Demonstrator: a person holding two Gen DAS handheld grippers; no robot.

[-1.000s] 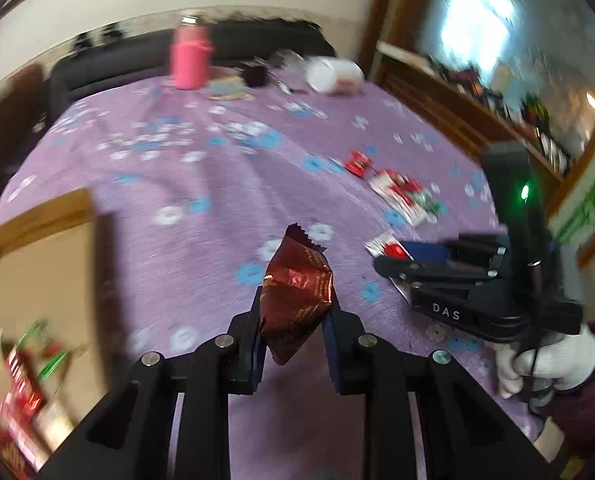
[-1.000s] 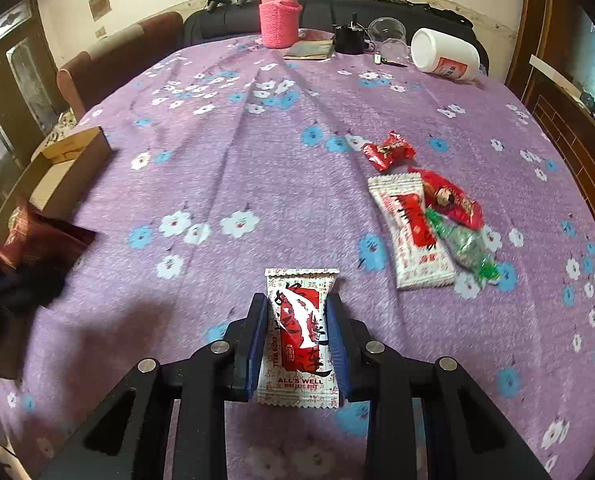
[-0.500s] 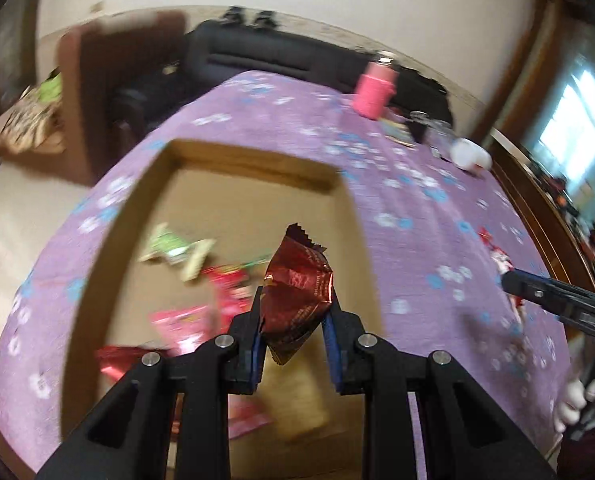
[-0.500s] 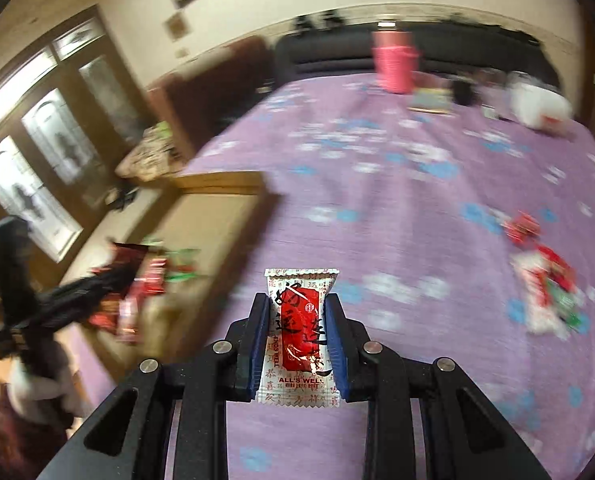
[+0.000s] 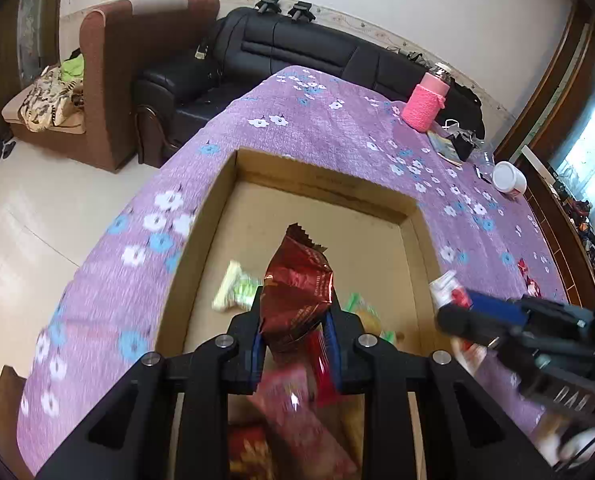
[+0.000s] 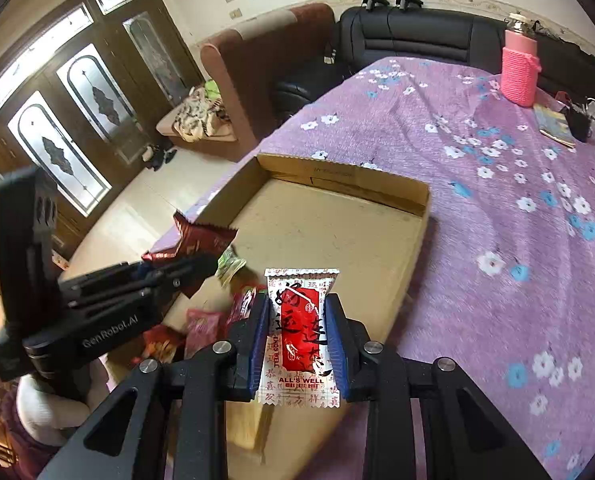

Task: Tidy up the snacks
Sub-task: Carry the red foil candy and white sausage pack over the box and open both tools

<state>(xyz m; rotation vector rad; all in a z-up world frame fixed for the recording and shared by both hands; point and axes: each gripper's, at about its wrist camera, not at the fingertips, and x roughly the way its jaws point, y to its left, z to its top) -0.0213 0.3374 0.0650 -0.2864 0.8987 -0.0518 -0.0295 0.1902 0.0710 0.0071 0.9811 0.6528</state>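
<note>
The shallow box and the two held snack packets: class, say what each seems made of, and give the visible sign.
Shallow box: probably cardboard, matte tan, with folded walls.
Dark red packet in the left gripper: likely metallised foil, glossy, creased, with a serrated top.
White and red packet in the right gripper: seemingly printed plastic film with crimped ends.

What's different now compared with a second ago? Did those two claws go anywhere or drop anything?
Both swung from the open tablecloth over to the cardboard box. The left gripper now hangs above the snacks already in it; the right gripper sits over the box's near edge. Nothing was dropped: the left still pinches the dark red packet, the right the white and red packet.
</note>
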